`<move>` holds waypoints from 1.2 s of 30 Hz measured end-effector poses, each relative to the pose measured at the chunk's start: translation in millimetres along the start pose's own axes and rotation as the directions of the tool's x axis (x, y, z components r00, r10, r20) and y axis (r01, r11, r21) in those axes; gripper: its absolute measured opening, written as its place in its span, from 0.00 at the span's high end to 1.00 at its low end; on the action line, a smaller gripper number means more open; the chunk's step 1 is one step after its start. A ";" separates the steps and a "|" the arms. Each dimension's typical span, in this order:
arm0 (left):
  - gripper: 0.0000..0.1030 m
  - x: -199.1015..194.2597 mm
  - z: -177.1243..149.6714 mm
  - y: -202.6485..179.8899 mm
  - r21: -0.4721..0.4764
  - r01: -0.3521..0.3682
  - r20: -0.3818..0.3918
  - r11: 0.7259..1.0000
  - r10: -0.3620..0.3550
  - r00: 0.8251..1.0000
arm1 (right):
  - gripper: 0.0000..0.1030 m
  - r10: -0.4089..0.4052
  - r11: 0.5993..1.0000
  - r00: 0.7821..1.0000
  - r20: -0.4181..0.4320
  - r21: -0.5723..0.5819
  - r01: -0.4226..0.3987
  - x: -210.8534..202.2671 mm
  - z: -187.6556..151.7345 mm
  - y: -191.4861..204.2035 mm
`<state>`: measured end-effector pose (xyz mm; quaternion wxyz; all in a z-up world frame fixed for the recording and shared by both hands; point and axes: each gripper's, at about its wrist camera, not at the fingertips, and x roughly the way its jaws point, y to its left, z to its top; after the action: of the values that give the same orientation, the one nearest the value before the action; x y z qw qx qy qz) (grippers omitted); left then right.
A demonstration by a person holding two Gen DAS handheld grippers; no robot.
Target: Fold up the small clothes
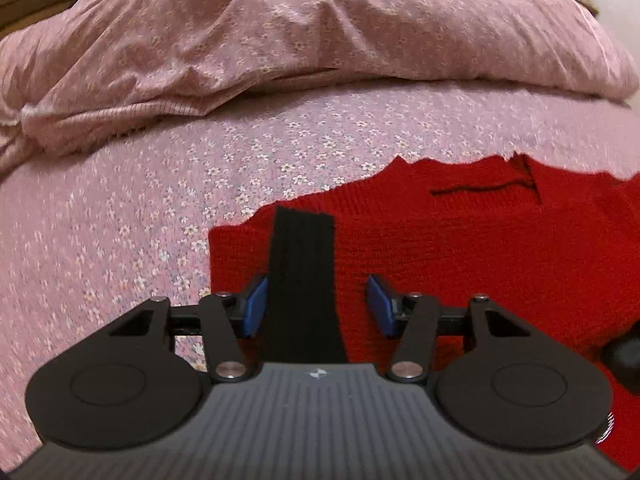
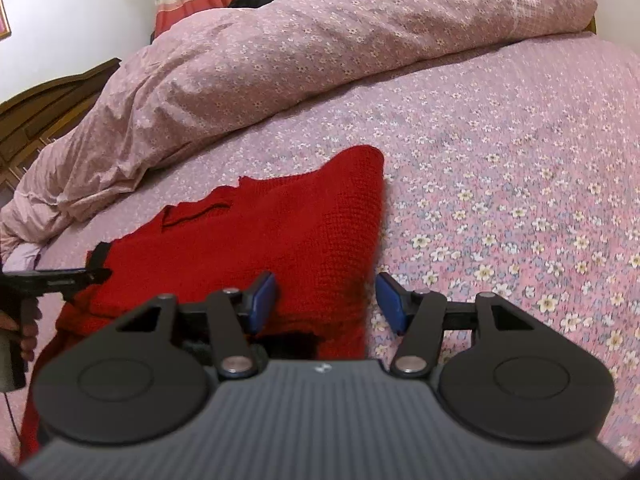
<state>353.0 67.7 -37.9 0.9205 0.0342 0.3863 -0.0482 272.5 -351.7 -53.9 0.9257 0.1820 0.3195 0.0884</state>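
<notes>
A red knit sweater (image 1: 460,240) lies flat on the floral bedsheet (image 1: 120,220). It has a black ribbed cuff (image 1: 304,272) folded onto its left part. My left gripper (image 1: 318,304) is open, its blue pads either side of the black cuff, low over the sweater. In the right wrist view the sweater (image 2: 280,232) lies left of centre. My right gripper (image 2: 326,300) is open, straddling the sweater's near right edge. A dark patch of the garment (image 2: 292,344) shows just below the jaws. The left gripper (image 2: 76,276) appears at the sweater's left side.
A bunched pink floral duvet (image 1: 320,28) lies across the far side of the bed (image 2: 300,40). Wooden furniture (image 2: 44,108) stands at the left. The sheet (image 2: 520,200) spreads out to the right of the sweater.
</notes>
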 end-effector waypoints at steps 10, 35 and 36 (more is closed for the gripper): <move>0.85 -47.6 9.9 -1.8 -0.061 -0.034 0.159 0.998 0.044 0.986 | 0.43 -0.004 1.000 0.999 0.037 -0.004 0.004 -6.1 0.8 2.7; 0.78 -88.6 -1.1 -6.8 -0.059 -0.109 0.233 0.992 0.120 0.965 | 0.43 -0.050 0.985 0.991 0.127 -0.160 0.070 1.0 26.8 34.4; 0.78 -89.3 0.8 -8.5 -0.067 -0.128 0.249 0.990 0.141 0.958 | 0.43 -0.047 0.985 0.991 0.127 -0.160 0.067 3.4 26.3 37.1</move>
<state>290.4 64.8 26.2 0.9639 0.0307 0.2636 0.0202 289.8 -324.1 -22.1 0.9575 0.1013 0.2589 0.0764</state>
